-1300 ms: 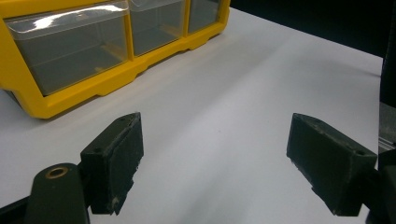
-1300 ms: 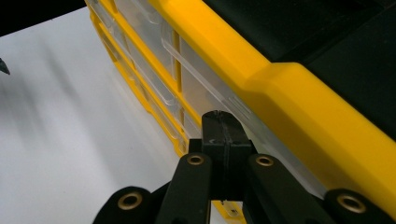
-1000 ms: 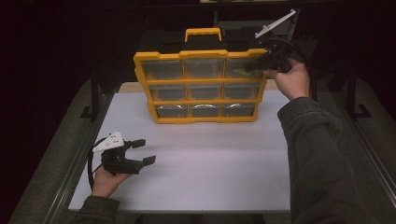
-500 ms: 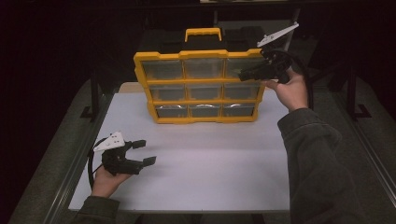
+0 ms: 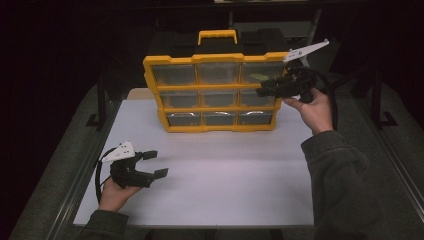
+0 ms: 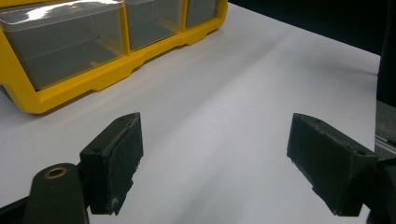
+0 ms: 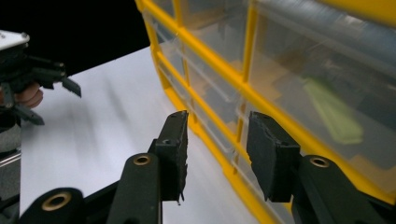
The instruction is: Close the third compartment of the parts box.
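Observation:
A yellow organizer case with clear drawers and a yellow handle stands upright at the back of the white table. My right gripper hangs at its right side, level with the middle row of drawers. Its jaws have just been opening and now stand partly open with nothing between them; in the right gripper view they point along the case front. A green item lies in the top right drawer. My left gripper rests open on the table at the front left, empty.
Black cases stand behind the organizer. Metal frame rails run along both sides of the table. The white surface in front of the organizer is bare between the two hands.
The right gripper has come down from the top right drawer to the middle row, and its jaws have opened. The left gripper has stayed where it was.

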`<state>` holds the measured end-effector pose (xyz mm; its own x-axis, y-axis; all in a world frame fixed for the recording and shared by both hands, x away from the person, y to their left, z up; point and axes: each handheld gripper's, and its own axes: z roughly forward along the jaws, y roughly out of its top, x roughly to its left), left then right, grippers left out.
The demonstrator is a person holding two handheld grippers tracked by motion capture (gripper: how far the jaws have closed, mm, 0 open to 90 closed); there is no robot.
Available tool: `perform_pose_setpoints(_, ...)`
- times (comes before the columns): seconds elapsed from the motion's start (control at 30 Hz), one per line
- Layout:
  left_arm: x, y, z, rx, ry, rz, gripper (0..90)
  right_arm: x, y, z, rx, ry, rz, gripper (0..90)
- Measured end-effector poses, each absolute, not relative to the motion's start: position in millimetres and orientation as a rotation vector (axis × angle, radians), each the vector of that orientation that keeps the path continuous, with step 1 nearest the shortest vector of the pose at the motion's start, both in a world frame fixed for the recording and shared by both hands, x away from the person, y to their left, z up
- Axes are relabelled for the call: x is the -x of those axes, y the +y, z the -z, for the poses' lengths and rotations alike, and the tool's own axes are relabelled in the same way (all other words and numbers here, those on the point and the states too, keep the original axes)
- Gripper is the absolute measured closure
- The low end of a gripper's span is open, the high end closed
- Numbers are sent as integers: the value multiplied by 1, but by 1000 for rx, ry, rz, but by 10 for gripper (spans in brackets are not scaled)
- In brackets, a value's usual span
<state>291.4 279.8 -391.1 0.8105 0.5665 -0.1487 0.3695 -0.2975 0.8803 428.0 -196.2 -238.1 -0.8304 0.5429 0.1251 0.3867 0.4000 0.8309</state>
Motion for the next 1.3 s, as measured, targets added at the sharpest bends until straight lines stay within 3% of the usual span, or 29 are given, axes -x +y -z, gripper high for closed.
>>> perform_pose_setpoints(1.3, -292, 279, 396, -1908, 716, -201, 181, -393, -192, 314, -868, 2443, -1458, 302)
